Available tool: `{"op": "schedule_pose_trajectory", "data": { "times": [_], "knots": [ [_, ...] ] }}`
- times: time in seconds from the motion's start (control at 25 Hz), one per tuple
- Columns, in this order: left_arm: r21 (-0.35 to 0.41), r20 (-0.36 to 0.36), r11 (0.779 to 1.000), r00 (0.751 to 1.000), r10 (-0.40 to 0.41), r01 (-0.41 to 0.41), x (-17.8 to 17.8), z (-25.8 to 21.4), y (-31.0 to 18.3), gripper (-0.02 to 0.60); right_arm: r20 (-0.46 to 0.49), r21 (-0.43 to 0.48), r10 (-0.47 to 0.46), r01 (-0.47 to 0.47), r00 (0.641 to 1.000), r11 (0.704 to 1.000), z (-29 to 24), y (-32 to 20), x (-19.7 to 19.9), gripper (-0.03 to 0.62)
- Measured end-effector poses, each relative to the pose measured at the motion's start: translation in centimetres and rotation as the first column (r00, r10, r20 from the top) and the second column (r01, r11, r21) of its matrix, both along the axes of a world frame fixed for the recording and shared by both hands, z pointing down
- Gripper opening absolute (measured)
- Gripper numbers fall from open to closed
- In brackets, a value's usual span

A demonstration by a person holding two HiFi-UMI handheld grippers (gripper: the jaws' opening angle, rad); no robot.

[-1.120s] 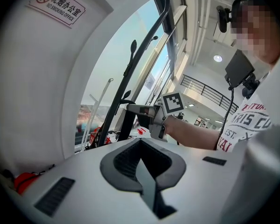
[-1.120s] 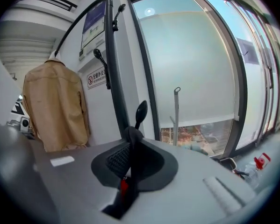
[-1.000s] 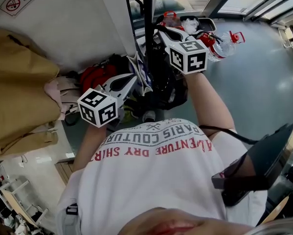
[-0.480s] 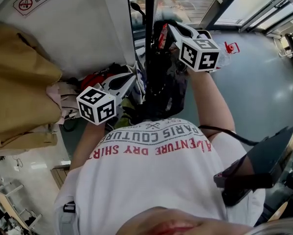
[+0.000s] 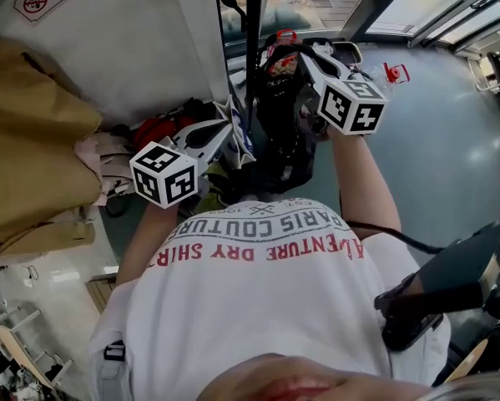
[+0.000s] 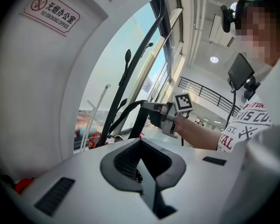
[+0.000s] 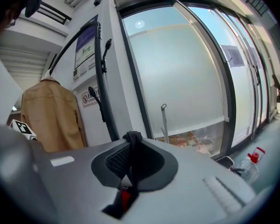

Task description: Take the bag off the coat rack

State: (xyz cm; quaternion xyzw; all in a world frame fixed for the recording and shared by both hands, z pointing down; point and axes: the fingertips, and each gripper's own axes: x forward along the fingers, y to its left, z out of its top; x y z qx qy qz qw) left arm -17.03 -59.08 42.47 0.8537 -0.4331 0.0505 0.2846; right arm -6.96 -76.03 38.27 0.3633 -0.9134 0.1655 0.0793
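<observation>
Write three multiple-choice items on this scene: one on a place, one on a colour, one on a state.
1. In the head view, on which side of the black coat rack pole does the tan jacket hang?
A left
B right
C directly below

2. What colour is the bag strap between the jaws of the right gripper?
A yellow
B black
C white

3. How do those jaws stand?
A wide apart
B shut on the bag strap
C shut on nothing

Answers:
1 A, the jacket fills the picture's left edge.
2 B, it shows dark against the grey jaws.
3 B, the right gripper view shows the jaws pinching the strap.
</observation>
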Motion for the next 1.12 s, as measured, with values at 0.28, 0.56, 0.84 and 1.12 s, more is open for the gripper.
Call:
{"op": "schedule_pose_trajectory", "data": {
  "times": [0.28, 0.56, 0.84, 1.12],
  "knots": [
    [-0.030, 0.003, 1.000, 1.000, 0.006, -0.006, 1.0, 1.7, 0.5, 0.002, -0.016, -0.084, 0.003, -0.005, 1.000, 0.996, 5.1, 2.1, 2.7, 0.011],
    [-0.015, 0.006, 1.000, 1.000, 0.002, -0.002, 3.0, 1.2, 2.6, 0.002, -0.013, -0.086, -0.003, 0.002, 1.000, 0.996, 5.4, 6.1, 5.5, 0.011],
    [0.077, 0.022, 0.997, 1.000, -0.014, 0.013, 5.7, -2.9, 8.2, 0.002, 0.027, -0.069, -0.054, 0.056, 0.998, 0.996, 2.0, 14.4, 7.9, 0.011],
    [0.139, 0.024, 0.986, 0.995, -0.092, 0.088, 8.9, -7.7, 18.1, 0.002, 0.076, 0.004, -0.114, 0.114, 0.991, 0.993, -4.0, 23.7, 11.8, 0.011]
  ]
}}
